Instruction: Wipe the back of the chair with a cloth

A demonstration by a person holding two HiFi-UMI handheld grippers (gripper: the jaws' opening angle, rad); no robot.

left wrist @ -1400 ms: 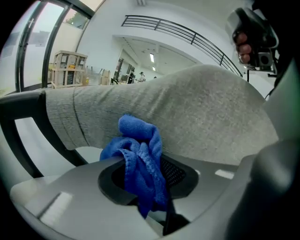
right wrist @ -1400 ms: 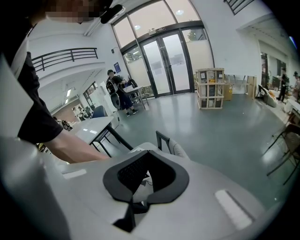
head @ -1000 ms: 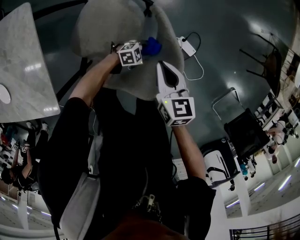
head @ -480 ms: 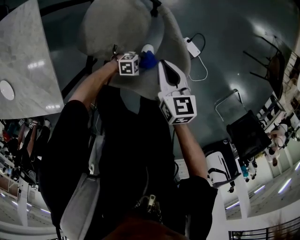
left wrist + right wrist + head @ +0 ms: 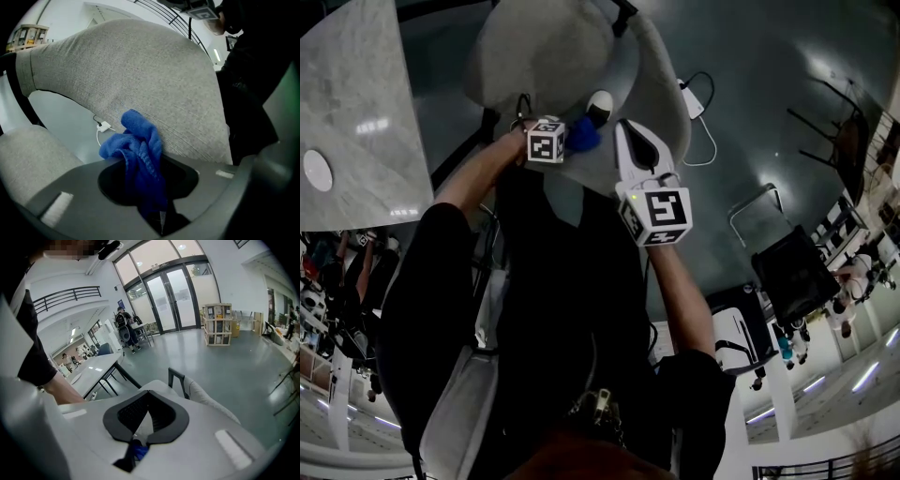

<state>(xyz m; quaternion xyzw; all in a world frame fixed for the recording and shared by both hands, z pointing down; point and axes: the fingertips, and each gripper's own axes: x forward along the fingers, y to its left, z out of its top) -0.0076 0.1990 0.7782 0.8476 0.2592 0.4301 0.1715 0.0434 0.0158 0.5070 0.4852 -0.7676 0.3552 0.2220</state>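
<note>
The blue cloth (image 5: 137,147) hangs bunched in the left gripper's (image 5: 557,141) jaws, which pinch it tight, right up against the grey chair back (image 5: 140,79) near its lower edge. Just beside it the right gripper (image 5: 147,393) is over the chair with its jaws pressed together on nothing. A white charger (image 5: 691,98) and its cable lie on the floor past the chair, and a marble bench (image 5: 356,112) stands off to the left.

Two grippers here, the left gripper (image 5: 154,183) and the right gripper (image 5: 146,420), and one blue cloth (image 5: 140,145). One grey chair (image 5: 544,56), one marble table (image 5: 356,112), one white charger (image 5: 692,98) on the floor
</note>
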